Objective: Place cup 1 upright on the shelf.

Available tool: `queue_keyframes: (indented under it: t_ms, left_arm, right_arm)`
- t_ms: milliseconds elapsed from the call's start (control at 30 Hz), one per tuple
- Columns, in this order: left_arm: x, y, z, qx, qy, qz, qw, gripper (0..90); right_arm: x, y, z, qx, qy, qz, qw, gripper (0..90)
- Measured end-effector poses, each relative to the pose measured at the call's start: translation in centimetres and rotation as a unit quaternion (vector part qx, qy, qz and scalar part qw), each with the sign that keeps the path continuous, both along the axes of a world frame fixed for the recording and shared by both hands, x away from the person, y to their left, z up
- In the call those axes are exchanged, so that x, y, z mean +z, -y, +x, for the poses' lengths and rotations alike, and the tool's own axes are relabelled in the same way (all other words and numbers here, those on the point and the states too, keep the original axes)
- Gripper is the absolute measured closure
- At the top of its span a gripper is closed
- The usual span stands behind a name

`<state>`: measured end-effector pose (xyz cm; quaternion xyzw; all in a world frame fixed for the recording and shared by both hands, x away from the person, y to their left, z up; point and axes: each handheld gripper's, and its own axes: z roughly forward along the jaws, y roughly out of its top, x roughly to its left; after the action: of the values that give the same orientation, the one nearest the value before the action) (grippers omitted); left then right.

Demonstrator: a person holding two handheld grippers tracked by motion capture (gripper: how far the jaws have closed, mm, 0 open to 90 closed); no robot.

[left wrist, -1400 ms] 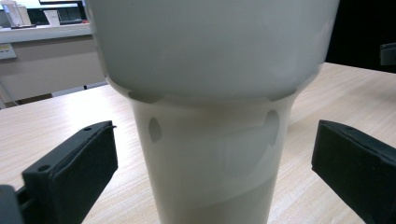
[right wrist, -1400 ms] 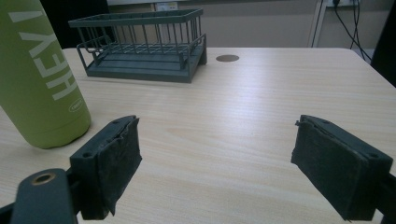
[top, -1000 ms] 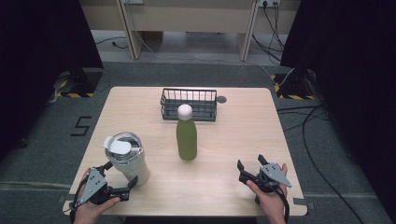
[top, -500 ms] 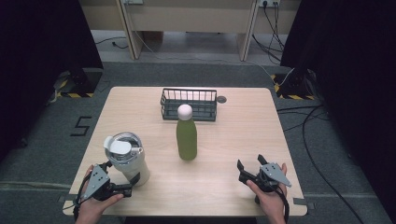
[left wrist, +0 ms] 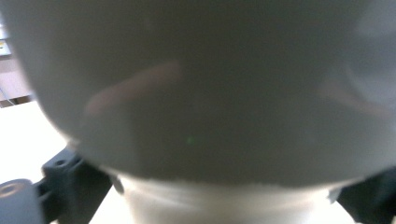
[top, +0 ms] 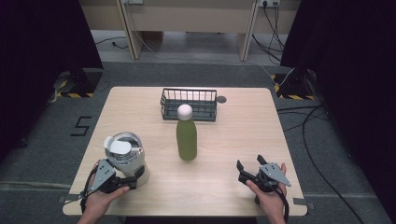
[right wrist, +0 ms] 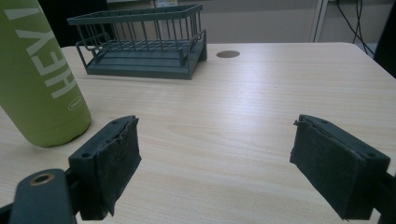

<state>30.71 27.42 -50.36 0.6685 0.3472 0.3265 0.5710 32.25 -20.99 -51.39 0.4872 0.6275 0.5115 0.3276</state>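
Sitting between left gripper [top: 125, 181] fingers [left wrist: 70, 179]: white tumbler [top: 127, 156].

a squat white-and-steel tumbler [top: 127, 156] with a white flip lid stands upright at the worktop's near-left corner.

Black right gripper [top: 248, 170]; grey three-cornered plate; trailing black cable.

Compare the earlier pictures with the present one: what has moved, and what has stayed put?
The left gripper has closed in on the base of the white tumbler, its jaws now either side of it. The green bottle, wire basket and open right gripper have stayed put.
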Motion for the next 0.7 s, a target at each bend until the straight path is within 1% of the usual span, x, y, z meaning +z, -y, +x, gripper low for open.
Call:
queue_keyframes:
  t_ms: [133,400,633,700]
  left_arm:
    - [-0.04,-0.11,0.08,-0.004,-0.002,-0.006,1.0,9.4]
    - [-0.05,-0.17,0.06,-0.006,0.0,-0.008,0.9999,9.9]
    - [0.02,-0.21,0.06,-0.008,-0.002,-0.006,0.9999,9.9]
    - [0.05,-0.18,0.04,-0.008,-0.004,-0.009,0.9999,9.9]
  right_arm:
    - [-0.05,0.0,-0.01,-0.001,-0.002,0.001,1.0,15.1]
    - [0.05,0.07,0.0,-0.003,-0.001,0.003,1.0,15.2]
    - [-0.02,-0.02,0.02,-0.001,-0.001,0.001,1.0,15.2]
    - [-0.02,0.0,0.04,-0.001,-0.001,0.002,1.0,15.3]
